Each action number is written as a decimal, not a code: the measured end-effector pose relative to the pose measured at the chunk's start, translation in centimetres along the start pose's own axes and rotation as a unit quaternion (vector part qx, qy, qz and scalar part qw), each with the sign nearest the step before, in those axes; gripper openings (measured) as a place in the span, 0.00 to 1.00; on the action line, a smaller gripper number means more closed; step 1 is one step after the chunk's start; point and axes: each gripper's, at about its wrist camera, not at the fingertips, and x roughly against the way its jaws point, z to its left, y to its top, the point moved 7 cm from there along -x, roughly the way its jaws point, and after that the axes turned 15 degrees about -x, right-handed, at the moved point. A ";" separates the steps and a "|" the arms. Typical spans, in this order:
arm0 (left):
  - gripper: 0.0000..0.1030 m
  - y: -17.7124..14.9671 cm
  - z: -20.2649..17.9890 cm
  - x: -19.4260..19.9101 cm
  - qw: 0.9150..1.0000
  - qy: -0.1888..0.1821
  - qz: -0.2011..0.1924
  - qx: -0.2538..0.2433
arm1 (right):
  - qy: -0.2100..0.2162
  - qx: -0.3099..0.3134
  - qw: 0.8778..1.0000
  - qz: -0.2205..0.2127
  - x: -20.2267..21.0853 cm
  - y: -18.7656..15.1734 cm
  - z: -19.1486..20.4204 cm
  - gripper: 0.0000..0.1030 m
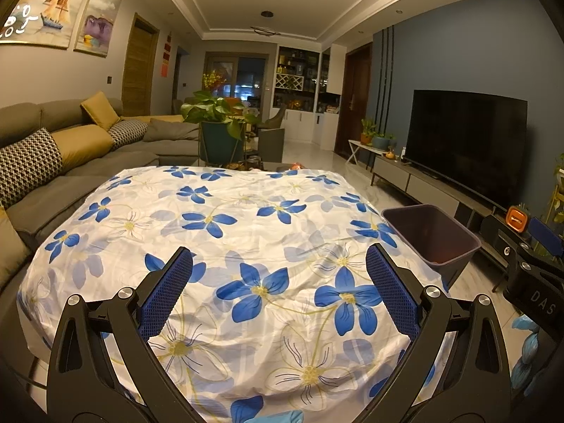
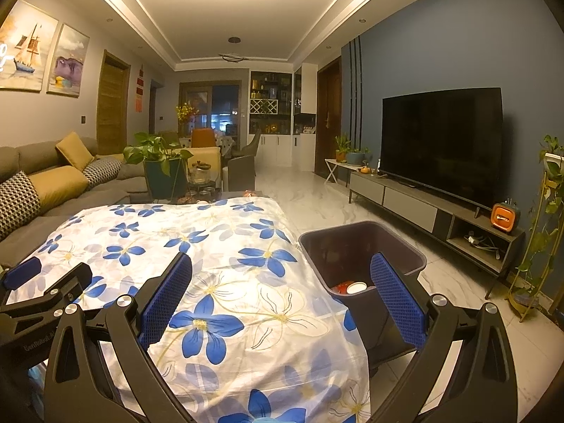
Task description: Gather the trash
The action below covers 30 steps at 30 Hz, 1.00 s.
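Both grippers — left gripper [image 1: 278, 282], right gripper [image 2: 282, 289] — hover spread wide and empty over the bare floral cloth [image 1: 246, 218]. The bin [image 2: 363, 246] at right holds scraps; collecting looks finished — next, check for strays.

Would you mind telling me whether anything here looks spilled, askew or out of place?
Nothing stands out. The flowered cloth is a little wrinkled but bare, with no trash on it. The bin stands upright on the floor beside the table, with a few items at its bottom. Both the left gripper and right gripper are open and hold nothing.
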 end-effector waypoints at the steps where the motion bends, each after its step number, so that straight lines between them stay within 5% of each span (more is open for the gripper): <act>1: 0.94 0.0 0.0 0.0 1.000 0.000 0.000 0.000 | 0.000 0.000 1.000 0.000 0.0 0.0 0.0 0.94; 30: 0.94 0.1 0.1 0.1 1.000 0.002 -0.002 0.001 | 0.002 0.001 1.000 -0.004 0.0 0.1 0.1 0.94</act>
